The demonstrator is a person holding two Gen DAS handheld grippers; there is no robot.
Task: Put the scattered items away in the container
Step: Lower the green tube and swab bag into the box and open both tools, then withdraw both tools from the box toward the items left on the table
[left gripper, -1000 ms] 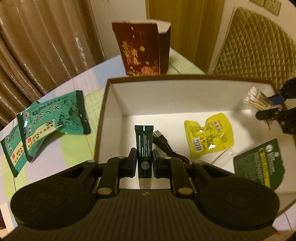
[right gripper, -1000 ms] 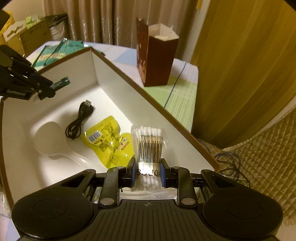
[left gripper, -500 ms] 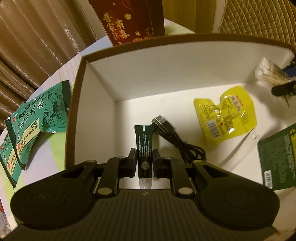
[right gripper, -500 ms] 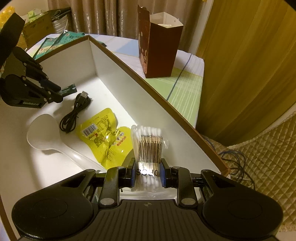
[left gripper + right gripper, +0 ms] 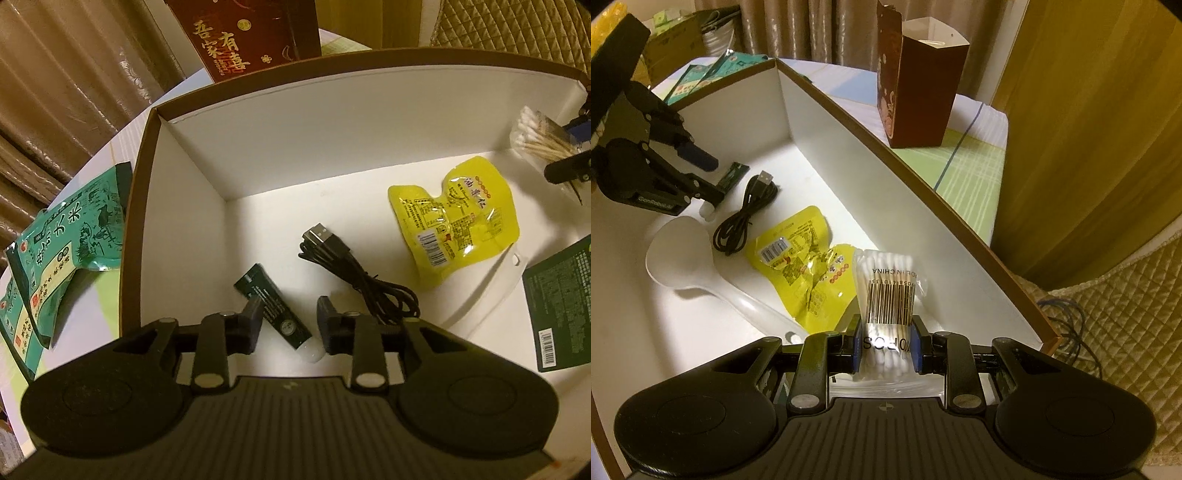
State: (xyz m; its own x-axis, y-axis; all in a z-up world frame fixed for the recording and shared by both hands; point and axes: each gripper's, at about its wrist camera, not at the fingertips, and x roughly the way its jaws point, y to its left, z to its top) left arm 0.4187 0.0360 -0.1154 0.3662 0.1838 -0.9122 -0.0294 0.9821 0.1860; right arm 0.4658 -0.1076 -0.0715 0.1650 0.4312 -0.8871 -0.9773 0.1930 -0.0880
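left wrist view: the left tool (image 5: 289, 320) is low inside the white box (image 5: 295, 122), its jaws opening. the dark green tube (image 5: 272, 307) lies tilted between them on the box floor, leaning toward the left finger, with clear space on the right, so nothing grips it. the risk here is in pulling out: the left finger sits just beside the tube and could drag it along, and the coiled usb cable (image 5: 354, 266) lies just beside the right finger, ready to snag. the yellow snack pouch (image 5: 456, 218) and a dark green packet (image 5: 561, 295) are already in the box. two green rice bags (image 5: 70, 236) are outside on the counter (image 5: 92, 295), so the job looks unfinished; it is easy to overlook them behind the box wall.

right wrist view: the right tool (image 5: 885, 349) is clamped on the bag of cotton swabs (image 5: 886, 291), held above the box floor near the right wall. the soft bag could crumple or slip, or drop onto the pouch (image 5: 798, 258) and the white spoon (image 5: 701, 262) instead of bare floor. the left tool (image 5: 709, 177) works in the same box, well apart for now; a careless swing could bring the two together.
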